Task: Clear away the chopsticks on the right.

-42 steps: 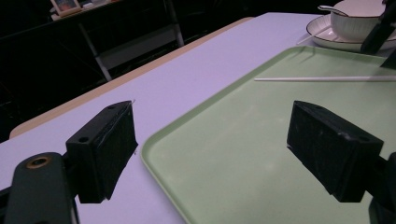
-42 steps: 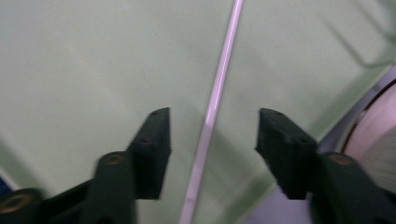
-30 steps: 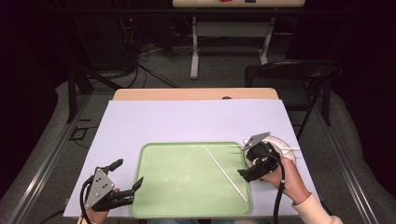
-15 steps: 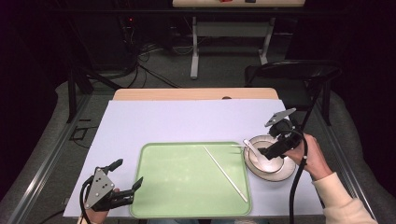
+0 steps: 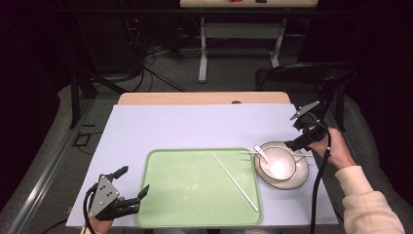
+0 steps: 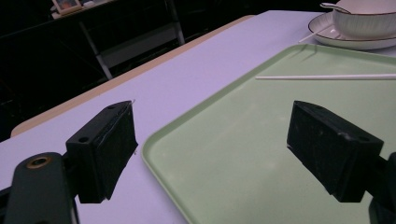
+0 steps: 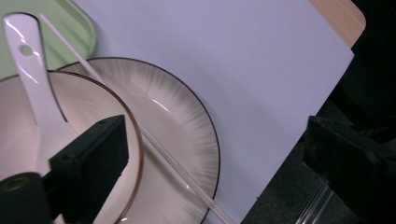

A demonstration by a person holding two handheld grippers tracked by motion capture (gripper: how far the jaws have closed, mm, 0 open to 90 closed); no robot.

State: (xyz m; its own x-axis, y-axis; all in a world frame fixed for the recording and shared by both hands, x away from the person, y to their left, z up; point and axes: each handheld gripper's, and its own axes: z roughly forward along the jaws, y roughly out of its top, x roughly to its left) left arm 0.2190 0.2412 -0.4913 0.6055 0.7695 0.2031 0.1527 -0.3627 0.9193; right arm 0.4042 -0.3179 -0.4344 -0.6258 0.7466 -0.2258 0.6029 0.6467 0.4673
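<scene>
Green tray (image 5: 195, 195) holds one chopstick (image 5: 235, 181); both grippers, left (image 5: 130, 190) and right (image 5: 295, 130), have jaws spread, empty, beside bowl (image 5: 277, 163).

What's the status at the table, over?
Left gripper open, empty, at green tray's near-left corner. Right gripper open, empty, beside the bowl on its plate. One chopstick on tray, another across plate.

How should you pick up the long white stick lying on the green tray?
Probably near the middle of the chopstick, coming straight down from above, jaws across its width. It lies flat and diagonal on the green tray, thin, with bare tray on both sides, so the jaws have room to close.
</scene>
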